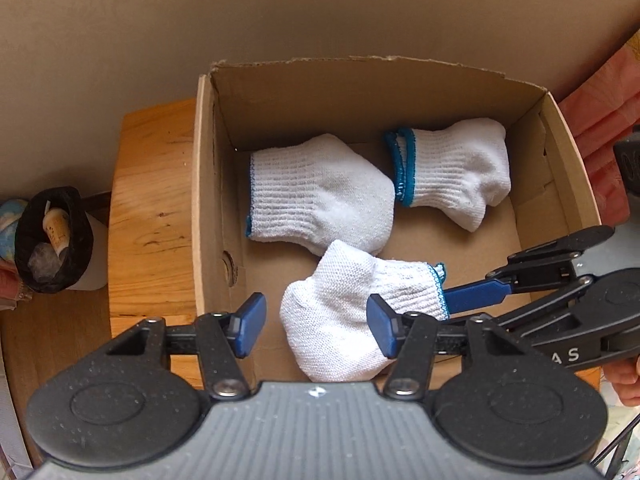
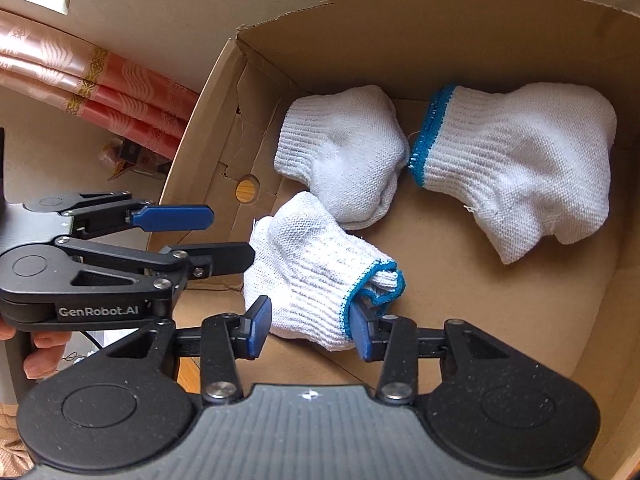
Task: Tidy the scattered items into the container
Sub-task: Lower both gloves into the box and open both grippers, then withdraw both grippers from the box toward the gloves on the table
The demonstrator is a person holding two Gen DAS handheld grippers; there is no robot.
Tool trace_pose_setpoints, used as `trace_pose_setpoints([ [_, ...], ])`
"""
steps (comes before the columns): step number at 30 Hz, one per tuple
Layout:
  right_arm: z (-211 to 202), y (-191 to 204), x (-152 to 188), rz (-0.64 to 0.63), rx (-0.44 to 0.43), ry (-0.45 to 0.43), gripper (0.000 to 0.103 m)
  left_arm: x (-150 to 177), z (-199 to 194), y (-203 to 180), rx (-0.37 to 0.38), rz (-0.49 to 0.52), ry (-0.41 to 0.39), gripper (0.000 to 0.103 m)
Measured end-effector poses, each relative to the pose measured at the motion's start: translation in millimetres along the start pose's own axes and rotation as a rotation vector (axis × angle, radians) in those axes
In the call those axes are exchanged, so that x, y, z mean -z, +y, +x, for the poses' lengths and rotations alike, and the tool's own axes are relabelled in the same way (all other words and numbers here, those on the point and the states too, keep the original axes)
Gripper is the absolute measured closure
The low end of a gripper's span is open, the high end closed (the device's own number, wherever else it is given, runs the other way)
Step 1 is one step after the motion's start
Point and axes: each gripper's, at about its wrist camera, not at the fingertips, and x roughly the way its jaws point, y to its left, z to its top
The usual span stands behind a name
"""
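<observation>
My right gripper (image 2: 308, 330) has its fingers spread wide around the nearest bundled white knit glove with blue cuff (image 2: 308, 268), inside the brown cardboard box (image 2: 440, 40); my left gripper (image 1: 316, 326) gapes wide just above its ribbed weave.

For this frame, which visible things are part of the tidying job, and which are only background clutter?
Part of the job:
- cardboard box
- three white knit gloves, all in the box: nearest glove, middle glove, far glove
- left gripper and right gripper, jaws open

Just lying about:
- wooden table
- black-lined bin
- pink curtain
</observation>
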Motion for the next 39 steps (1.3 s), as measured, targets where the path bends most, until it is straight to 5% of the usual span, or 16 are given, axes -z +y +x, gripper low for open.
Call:
trace_pose_setpoints([
  [10, -1.0, 10.1, -2.4, -0.020, 0.054, 0.005, 0.049, -0.7, -52.7, 0.4, -0.033, 0.095, -0.162, 0.029],
  [23, 18.5, 43.2, -8.0, -0.086, 0.076, 0.019, 0.047, 15.1, -68.3, 20.7, 0.012, 0.042, -0.200, 0.029],
  [31, -43.7, 39.7, 17.4, -0.071, 0.155, -0.111, 0.040, 41.8, -85.6, 8.1, 0.033, 0.079, -0.244, 0.027],
  [39, -98.7, 50.3, 82.5, -0.121, 0.223, -0.226, 0.031, 95.2, -99.4, -20.6, 0.111, 0.155, -0.278, 0.021],
])
